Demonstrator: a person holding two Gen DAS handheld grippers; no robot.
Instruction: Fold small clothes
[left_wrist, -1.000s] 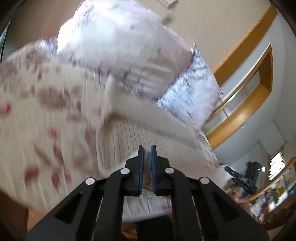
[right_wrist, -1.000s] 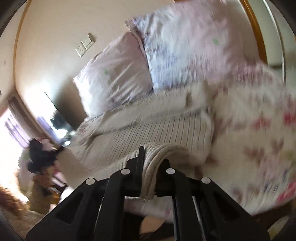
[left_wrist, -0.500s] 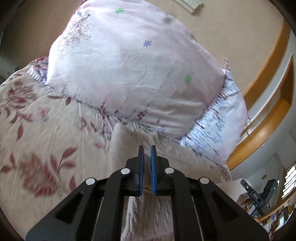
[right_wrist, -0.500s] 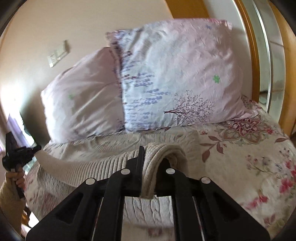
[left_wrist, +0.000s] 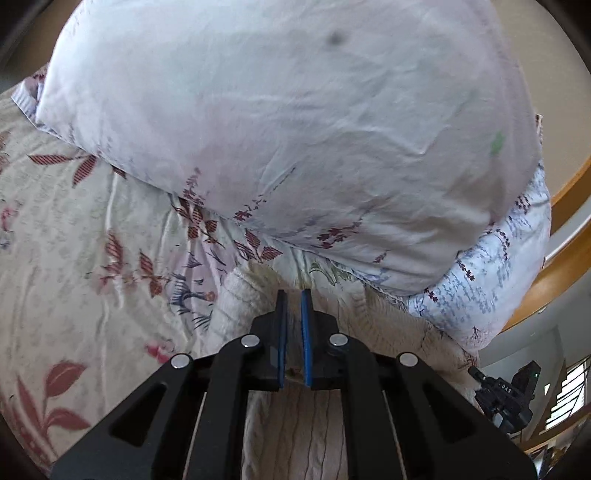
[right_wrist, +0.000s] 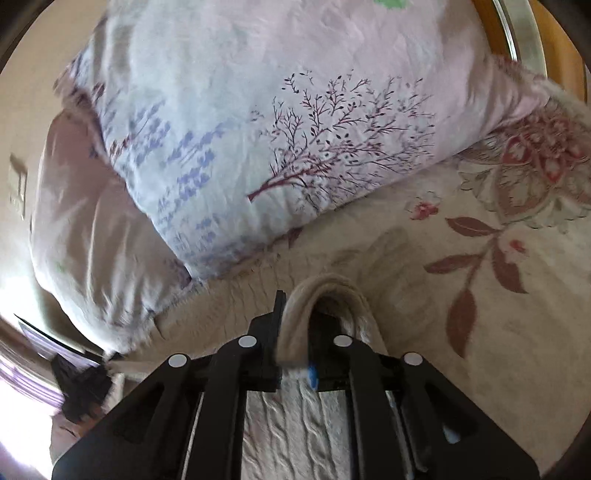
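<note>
A cream cable-knit sweater (left_wrist: 291, 432) lies on a floral bedspread (left_wrist: 74, 258), close under the pillows. My left gripper (left_wrist: 291, 295) is shut on a thin edge of the sweater, low over the bed near the pillow. In the right wrist view the sweater (right_wrist: 295, 435) runs under my right gripper (right_wrist: 295, 299), which is shut on its ribbed hem (right_wrist: 325, 291); the hem loops over the right finger. Both grippers hold the knit just short of the pillows.
A large pale pillow (left_wrist: 295, 129) fills the left wrist view, with a blue-patterned pillow (left_wrist: 498, 280) behind it. In the right wrist view the tree-print pillow (right_wrist: 295, 129) leans on a pink one (right_wrist: 92, 240). A wooden headboard frame (left_wrist: 561, 266) is at right.
Both grippers have carried the sweater's edge forward across the bed toward the pillows, which now loom much closer. Both jaws have stayed shut on the knit.
</note>
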